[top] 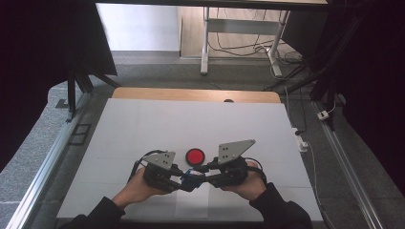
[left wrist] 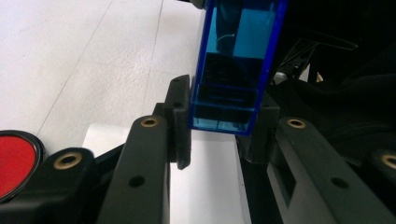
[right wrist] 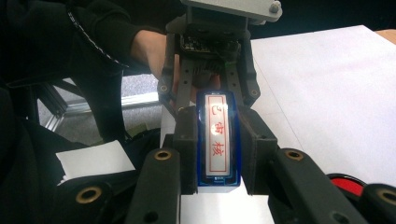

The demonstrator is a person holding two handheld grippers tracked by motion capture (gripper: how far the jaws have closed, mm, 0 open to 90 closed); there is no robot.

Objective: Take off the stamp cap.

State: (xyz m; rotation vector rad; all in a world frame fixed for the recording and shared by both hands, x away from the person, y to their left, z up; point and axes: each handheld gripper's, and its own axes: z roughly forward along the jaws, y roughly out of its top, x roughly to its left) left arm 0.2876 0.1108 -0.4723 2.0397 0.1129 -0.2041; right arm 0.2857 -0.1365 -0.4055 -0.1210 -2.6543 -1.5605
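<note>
Gripping one blue stamp [top: 192, 178] from both ends at lower center: left gripper [top: 185, 182] and right gripper [top: 199, 172], each with jaws closed on it. Red pad [top: 195, 156] just beyond, on the white table [top: 143, 124].

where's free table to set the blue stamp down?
Nearly the whole white table is bare: the far half up to the wooden strip, plus the left and right flanks beside the hands. It is crowded only at near centre, where the left tongs and right tongs meet on the blue stamp, with the red round pad just beyond.
</note>
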